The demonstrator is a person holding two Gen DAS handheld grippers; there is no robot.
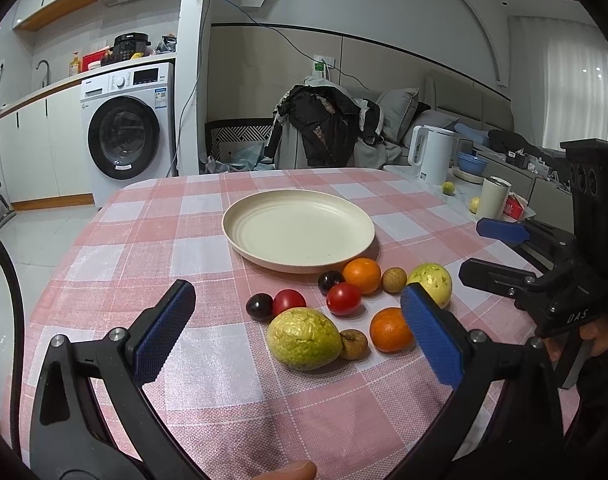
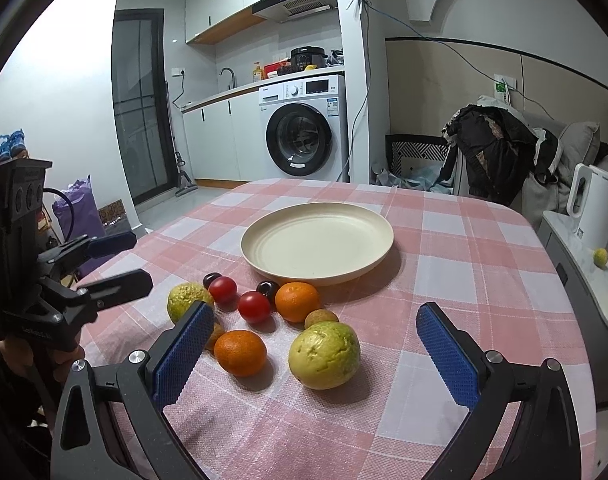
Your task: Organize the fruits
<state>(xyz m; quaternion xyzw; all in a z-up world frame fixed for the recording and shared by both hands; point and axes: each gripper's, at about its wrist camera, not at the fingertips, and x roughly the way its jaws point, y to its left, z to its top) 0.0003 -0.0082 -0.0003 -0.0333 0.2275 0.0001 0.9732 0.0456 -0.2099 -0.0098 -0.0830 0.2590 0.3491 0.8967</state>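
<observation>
1. Round cream plastic plate (image 1: 298, 230) empty, mid-table on pink-and-white checked tablecloth (image 1: 123, 248); bare cloth all round the plate, widest on the left and far sides; far table edge well beyond the plate's rim.
2. Fruit clustered on the cloth just in front of the plate: near green-yellow guava (image 1: 304, 338), second green-yellow guava (image 1: 431, 282) to the right, two oranges (image 1: 362, 275) (image 1: 390, 330), two red tomatoes (image 1: 343, 299) (image 1: 289, 302), two dark plums (image 1: 330, 281) (image 1: 259, 307), two small brown round fruits (image 1: 394, 279) (image 1: 352, 344); far orange and far plum close against the plate's rim; none on the plate.
3. Left gripper (image 1: 297, 330) low over the near cloth, blue-padded fingers (image 1: 165, 332) spread wide, nothing between them; near guava in line with the gap.
4. Right gripper (image 2: 316, 352) likewise held wide apart, empty, above the cloth; second guava (image 2: 324, 354) and one orange (image 2: 240, 352) in line with its gap; seen side-on from the left wrist view, fingers parted.
5. Partly hidden: one orange behind the left gripper's right pad; a brown fruit behind the right gripper's left pad; holding hands mostly cut off at frame edges.
6. White electric kettle (image 1: 434, 156) on a side counter right of the table, apart from it.
</observation>
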